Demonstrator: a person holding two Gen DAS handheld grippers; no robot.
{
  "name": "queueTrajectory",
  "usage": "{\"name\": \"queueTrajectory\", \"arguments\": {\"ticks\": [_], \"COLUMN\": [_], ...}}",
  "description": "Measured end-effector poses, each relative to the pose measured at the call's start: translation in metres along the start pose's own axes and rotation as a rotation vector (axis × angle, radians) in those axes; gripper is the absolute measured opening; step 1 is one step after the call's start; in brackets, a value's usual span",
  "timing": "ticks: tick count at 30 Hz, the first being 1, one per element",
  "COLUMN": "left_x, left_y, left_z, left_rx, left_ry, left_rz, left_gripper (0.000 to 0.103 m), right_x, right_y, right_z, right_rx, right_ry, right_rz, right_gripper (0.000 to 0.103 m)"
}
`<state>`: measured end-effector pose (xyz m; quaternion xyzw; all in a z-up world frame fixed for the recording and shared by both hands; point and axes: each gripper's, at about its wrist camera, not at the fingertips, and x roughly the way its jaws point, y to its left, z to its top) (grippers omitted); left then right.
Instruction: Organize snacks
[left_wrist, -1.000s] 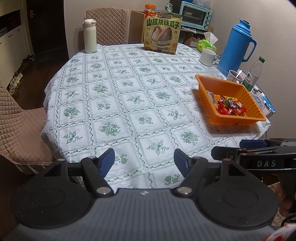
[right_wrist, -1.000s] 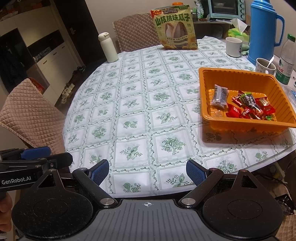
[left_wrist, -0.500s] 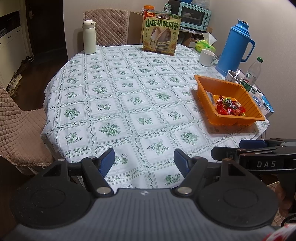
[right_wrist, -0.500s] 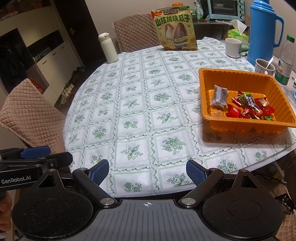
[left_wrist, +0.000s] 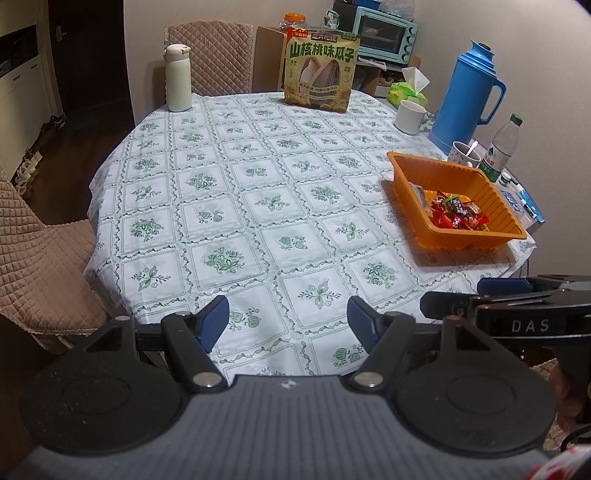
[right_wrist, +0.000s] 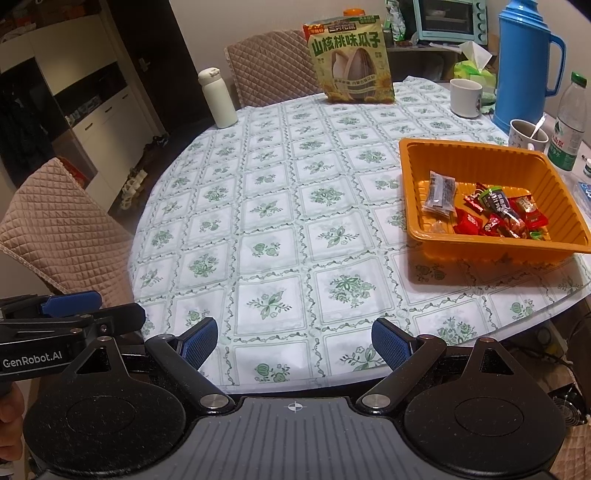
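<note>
Both grippers (left_wrist: 288, 319) (right_wrist: 294, 339) wide and empty, wrapped candies (right_wrist: 495, 218) already in orange tray (right_wrist: 476, 158) ahead-right, sunflower-seed bag (right_wrist: 351, 61) far ahead untouched.

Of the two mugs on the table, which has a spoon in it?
The mug nearest the orange tray, beside the water bottle. The plain white mug by the blue flask holds none.

Round table (left_wrist: 258, 206) bears orange tray (left_wrist: 436, 173), seed bag (left_wrist: 319, 70), flask (left_wrist: 178, 77).
</note>
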<state>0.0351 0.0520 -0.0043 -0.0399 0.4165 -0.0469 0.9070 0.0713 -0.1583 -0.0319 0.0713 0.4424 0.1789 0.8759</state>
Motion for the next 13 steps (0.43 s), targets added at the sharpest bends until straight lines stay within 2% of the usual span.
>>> {"name": "queueTrajectory", "arguments": {"ticks": [13], "left_x": [-0.004], "left_y": [0.012], "left_z": [0.0], "left_rx": [0.008], "left_ry": [-0.014], "left_rz": [-0.012], "left_gripper": [0.069], "right_x": [0.001], "right_y": [0.011], "right_z": [-0.002], "right_rx": [0.006], "right_ry": [-0.011], "right_rz": [-0.011], "right_gripper": [0.09]}}
